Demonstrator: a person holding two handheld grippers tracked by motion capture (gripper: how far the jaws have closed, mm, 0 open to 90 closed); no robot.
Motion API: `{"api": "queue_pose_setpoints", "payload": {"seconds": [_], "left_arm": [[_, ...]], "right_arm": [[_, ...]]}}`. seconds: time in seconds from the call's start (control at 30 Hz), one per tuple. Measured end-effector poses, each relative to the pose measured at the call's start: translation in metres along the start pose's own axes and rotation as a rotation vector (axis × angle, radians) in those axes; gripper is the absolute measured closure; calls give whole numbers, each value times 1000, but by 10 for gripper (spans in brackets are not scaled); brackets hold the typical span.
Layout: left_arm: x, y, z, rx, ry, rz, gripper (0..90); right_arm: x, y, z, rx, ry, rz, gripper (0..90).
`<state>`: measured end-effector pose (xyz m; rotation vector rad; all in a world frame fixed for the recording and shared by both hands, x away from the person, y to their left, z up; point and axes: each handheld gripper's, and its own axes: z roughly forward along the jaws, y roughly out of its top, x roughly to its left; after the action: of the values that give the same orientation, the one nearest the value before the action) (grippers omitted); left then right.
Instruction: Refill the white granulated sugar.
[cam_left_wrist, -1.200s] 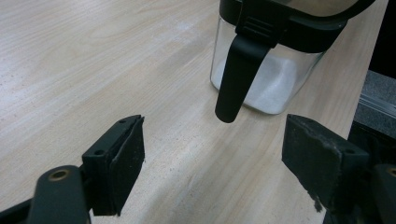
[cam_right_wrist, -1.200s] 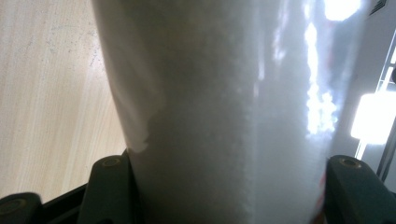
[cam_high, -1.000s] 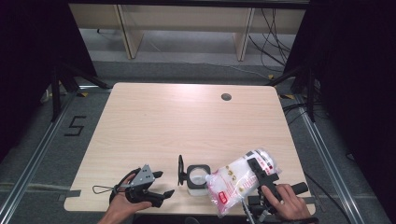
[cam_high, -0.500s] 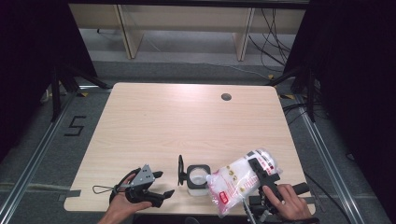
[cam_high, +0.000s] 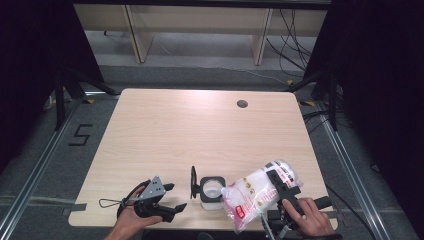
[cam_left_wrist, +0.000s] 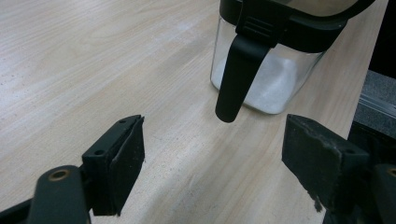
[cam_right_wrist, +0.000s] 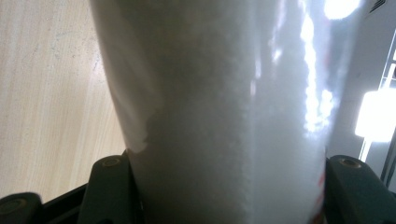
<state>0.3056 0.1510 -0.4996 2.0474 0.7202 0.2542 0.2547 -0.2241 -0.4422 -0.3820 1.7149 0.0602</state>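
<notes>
Right gripper (cam_high: 272, 187): fingers (cam_right_wrist: 109, 186) clamped on either side of a clear plastic bag of white granules with red print (cam_high: 260, 192); bag fills the gap between them, pads pressing its sides. Bag is held tilted, low end leaning over toward the clear square jar with black rim (cam_high: 211, 187) just left of the fingers, probably so the granules can run into the open mouth. Jar already has a white layer at the bottom, so the pour looks underway or about to go on; cannot tell whether grains are falling now.

Left gripper (cam_high: 172, 197): fingers (cam_left_wrist: 123, 163) apart, nothing between them, hovering low over the light wood counter (cam_high: 200, 130). Jar (cam_left_wrist: 271, 70) sits just ahead of them, apart, not touched; its black round lid (cam_high: 193, 181) is swung open on the side toward these fingers, latch hanging down. Likely waiting to steady the jar or close the lid.
</notes>
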Motion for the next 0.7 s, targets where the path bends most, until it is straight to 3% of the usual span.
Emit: {"api": "queue_pose_setpoints", "payload": {"seconds": [0.03,0.13,0.3,0.33,0.7], "left_arm": [[0,0,0,-3,-2,-4,208],[-1,0,0,-6,-5,-7,208],[0,0,0,-4,-3,-4,208],[0,0,0,-1,-2,-2,208],[0,0,0,-1,-2,0,208]], "right_arm": [[-2,0,1,-8,-7,-25,428],[-2,1,-1,22,23,-21,428],[0,1,1,3,8,-17,428],[-2,1,0,2,1,-41,428],[-2,1,0,5,5,-46,428]]}}
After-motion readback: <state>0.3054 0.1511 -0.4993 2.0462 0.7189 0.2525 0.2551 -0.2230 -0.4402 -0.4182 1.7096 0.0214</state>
